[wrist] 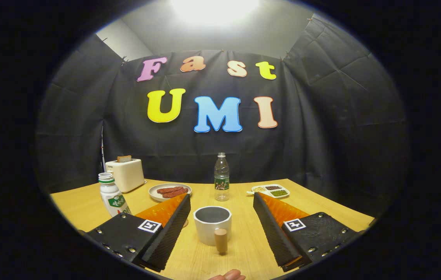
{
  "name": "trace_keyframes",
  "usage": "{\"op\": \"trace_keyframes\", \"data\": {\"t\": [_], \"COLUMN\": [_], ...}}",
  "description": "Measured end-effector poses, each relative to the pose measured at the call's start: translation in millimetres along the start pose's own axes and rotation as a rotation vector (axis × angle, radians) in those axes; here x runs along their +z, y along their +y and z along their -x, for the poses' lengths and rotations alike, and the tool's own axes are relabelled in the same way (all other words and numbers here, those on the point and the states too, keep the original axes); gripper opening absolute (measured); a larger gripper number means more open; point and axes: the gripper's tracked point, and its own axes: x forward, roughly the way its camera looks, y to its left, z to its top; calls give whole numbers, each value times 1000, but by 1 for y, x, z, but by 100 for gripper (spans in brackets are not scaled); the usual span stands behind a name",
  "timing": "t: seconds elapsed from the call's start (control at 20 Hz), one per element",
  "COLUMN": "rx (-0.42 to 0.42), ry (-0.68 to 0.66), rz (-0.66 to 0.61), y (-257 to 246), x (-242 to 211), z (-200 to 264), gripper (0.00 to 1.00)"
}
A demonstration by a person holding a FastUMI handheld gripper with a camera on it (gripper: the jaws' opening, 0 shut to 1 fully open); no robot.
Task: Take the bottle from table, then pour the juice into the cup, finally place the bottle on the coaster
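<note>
Hovering with gripper (220, 217) fingers spread wide and empty, white cup (212, 229) between them at 12 o'clock, milk bottle (112, 197) standing at 10 o'clock beside left finger, on wooden table (239, 249).

No legible text on any object

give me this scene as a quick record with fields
gripper: open, fingers either side of the cup, holding nothing
cup: white, between the fingers
small brown bottle: upright, just in front of the cup
milk bottle: beside the left finger
water bottle: beyond the cup
plate: sausages on it
toaster: back left
</note>
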Motion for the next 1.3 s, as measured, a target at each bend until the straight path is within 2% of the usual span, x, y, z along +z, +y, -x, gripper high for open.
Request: {"op": "trace_keyframes", "data": {"t": [0.5, 0.85, 1.0, 1.3], "rx": [195, 250, 236, 264], "ry": [10, 29, 52, 88], "rz": [17, 3, 36, 46], "y": [134, 196, 207, 226], "x": [-16, -39, -53, -73], "z": [25, 21, 2, -26], "gripper": [99, 99, 99, 99]}}
